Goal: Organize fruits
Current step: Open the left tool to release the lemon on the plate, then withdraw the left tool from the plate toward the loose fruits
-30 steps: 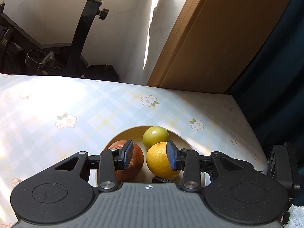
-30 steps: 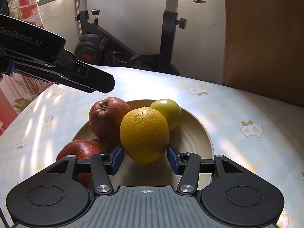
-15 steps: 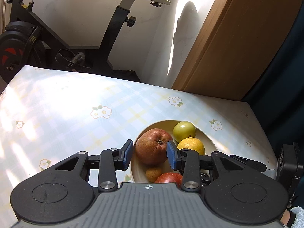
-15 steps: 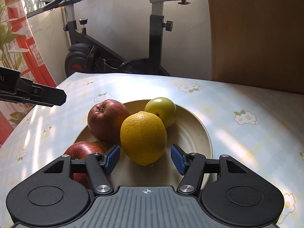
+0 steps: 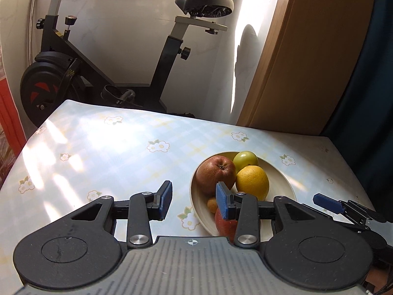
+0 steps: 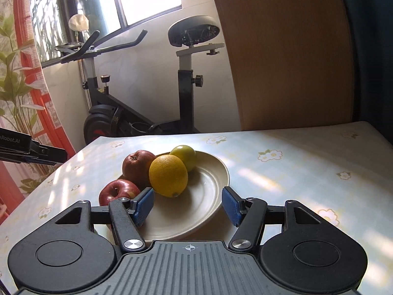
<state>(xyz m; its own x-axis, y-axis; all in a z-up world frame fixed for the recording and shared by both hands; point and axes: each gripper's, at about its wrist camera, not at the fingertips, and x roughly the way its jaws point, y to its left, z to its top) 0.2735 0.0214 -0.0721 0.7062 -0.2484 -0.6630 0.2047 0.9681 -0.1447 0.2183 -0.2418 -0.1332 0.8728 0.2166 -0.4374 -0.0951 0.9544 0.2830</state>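
Observation:
A cream plate (image 6: 211, 196) on the flowered tablecloth holds an orange (image 6: 168, 175), a green fruit (image 6: 183, 156) and two red apples, one at the back (image 6: 137, 166) and one at the near rim (image 6: 118, 191). My right gripper (image 6: 188, 206) is open just short of the orange, over the plate's near side, touching nothing. In the left wrist view the plate (image 5: 282, 179) lies right of centre with the orange (image 5: 252, 182), back apple (image 5: 216, 173) and a small brown fruit (image 5: 212, 204). My left gripper (image 5: 194, 200) is open and empty at the plate's left rim.
An exercise bike (image 5: 73, 73) stands beyond the table's far edge. A wooden panel (image 6: 282, 61) and a dark curtain (image 5: 368, 98) rise at the right. The tablecloth (image 5: 98, 152) stretches bare to the left of the plate. The right gripper's blue pad (image 5: 329, 202) shows beside the plate.
The right gripper let go of the orange, widened and drew back; the orange stays on the plate. The left gripper pulled back and leftward from above the fruit.

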